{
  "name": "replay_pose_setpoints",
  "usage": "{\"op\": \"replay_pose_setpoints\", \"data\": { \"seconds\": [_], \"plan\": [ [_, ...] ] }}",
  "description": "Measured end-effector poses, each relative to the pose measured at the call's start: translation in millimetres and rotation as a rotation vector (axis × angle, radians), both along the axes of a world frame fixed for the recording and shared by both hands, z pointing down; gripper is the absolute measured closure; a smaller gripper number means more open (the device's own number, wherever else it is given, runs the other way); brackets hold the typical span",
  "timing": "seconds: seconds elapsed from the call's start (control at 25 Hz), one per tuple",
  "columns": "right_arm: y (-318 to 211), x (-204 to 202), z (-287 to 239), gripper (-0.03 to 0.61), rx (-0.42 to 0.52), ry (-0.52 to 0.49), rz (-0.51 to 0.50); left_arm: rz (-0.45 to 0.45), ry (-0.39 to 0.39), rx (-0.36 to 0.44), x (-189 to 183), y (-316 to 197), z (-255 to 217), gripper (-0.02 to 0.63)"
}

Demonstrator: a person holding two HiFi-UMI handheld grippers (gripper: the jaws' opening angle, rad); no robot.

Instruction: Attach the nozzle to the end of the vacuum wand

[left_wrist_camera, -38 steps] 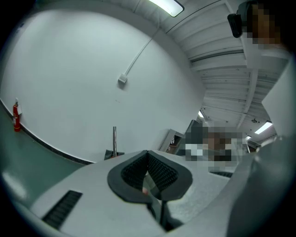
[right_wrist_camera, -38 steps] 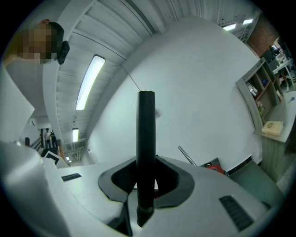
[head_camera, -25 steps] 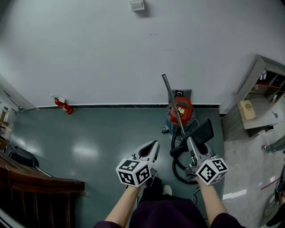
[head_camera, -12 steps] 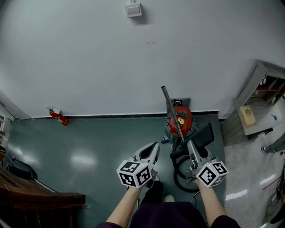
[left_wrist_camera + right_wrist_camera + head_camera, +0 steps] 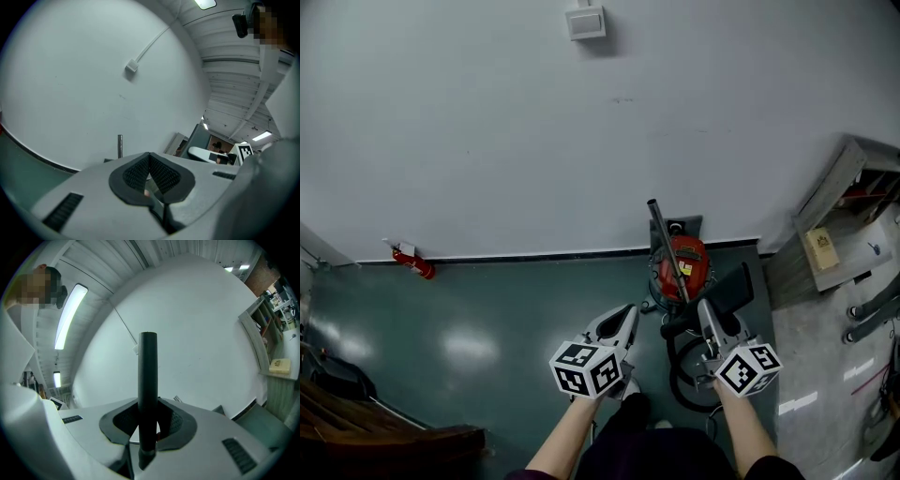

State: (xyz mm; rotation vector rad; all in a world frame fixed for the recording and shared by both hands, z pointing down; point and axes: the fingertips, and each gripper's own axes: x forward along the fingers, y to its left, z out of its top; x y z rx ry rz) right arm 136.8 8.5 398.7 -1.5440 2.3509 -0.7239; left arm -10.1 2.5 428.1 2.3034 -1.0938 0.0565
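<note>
A red vacuum (image 5: 680,262) stands against the white wall, and its metal wand (image 5: 667,248) slants upward with a bare top end. My right gripper (image 5: 705,307) is shut on the black nozzle (image 5: 733,289) and holds it just right of the vacuum. In the right gripper view the nozzle's black tube (image 5: 148,380) rises upright between the pads of the right gripper (image 5: 149,404). My left gripper (image 5: 623,314) is shut with nothing in it, left of the vacuum. From the left gripper (image 5: 150,157) the wand (image 5: 120,146) shows ahead against the wall.
A black hose (image 5: 684,370) loops on the green floor beneath my right gripper. A fire extinguisher (image 5: 411,262) lies by the baseboard at left. Shelving (image 5: 834,234) stands at right, dark wooden furniture (image 5: 384,441) at the lower left, and a box (image 5: 585,21) high on the wall.
Both grippers have travelled forward over the floor toward the vacuum, the right one carrying the nozzle. The fire extinguisher and wooden furniture have slid left in view.
</note>
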Motion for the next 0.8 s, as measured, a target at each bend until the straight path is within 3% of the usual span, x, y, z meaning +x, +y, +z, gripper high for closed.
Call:
{"op": "replay_pose_setpoints", "data": {
  "seconds": [0.32, 0.8],
  "plan": [
    [-30.3, -14.9, -4.6, 0.486, -0.013, 0.016, 0.054, 0.043, 0.010, -0.028, -18.6, -43.1, 4.6, 0.611],
    [-68.2, -1.9, -4.7, 0.486, -0.005, 0.014, 0.117, 0.093, 0.021, -0.046, -9.2, -79.1, 17.2, 0.611]
  ]
}}
